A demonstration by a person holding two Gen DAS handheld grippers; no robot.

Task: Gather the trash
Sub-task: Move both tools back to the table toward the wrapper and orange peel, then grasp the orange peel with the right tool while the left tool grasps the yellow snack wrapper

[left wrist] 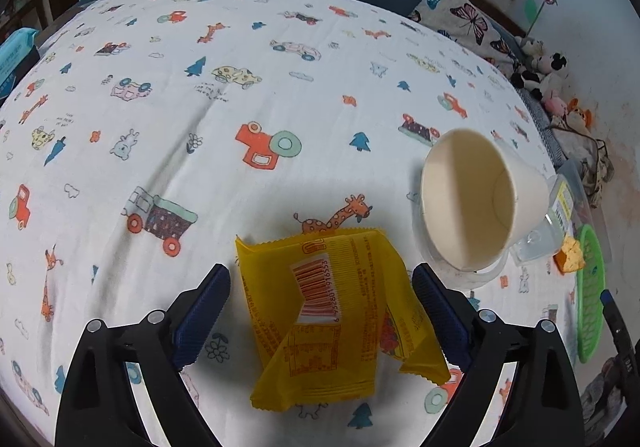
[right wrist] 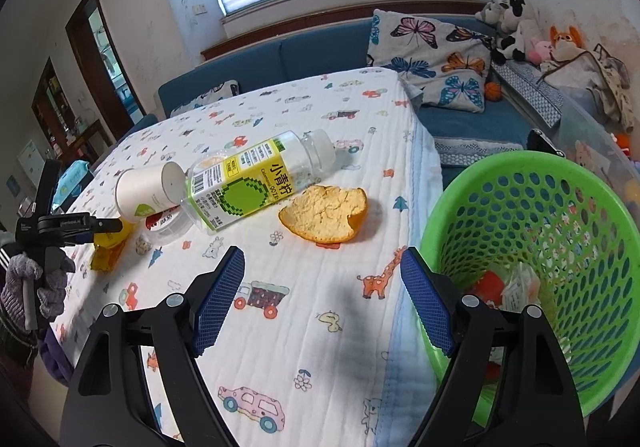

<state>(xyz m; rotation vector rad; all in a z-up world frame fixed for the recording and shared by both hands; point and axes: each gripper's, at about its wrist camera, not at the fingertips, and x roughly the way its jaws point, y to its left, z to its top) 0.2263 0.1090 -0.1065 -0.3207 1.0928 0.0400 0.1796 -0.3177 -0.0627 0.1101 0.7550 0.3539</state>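
Here the crumpled yellow foil snack wrapper lies flat on the cartoon-print white tablecloth, between the spread fingers of the left gripper; jaws wide, straddling the wrapper, apparently not yet touching it. Judgement: the gripper sits low and pointed forward over the cloth so a squeeze would pinch the wrapper's loose folds. Just beyond the wrapper to its right, a white paper cup lies tipped on its side, mouth toward the camera, resting against a clear plastic bottle with a yellow-green label, also on its side. Beyond the bottle from the wrapper lies a curled orange peel. The green perforated plastic basket, farthest from the wrapper at the table edge, already holds some scraps, so it presumably serves as the bin. The right gripper hovers between peel and basket, jaws wide, holding nothing.
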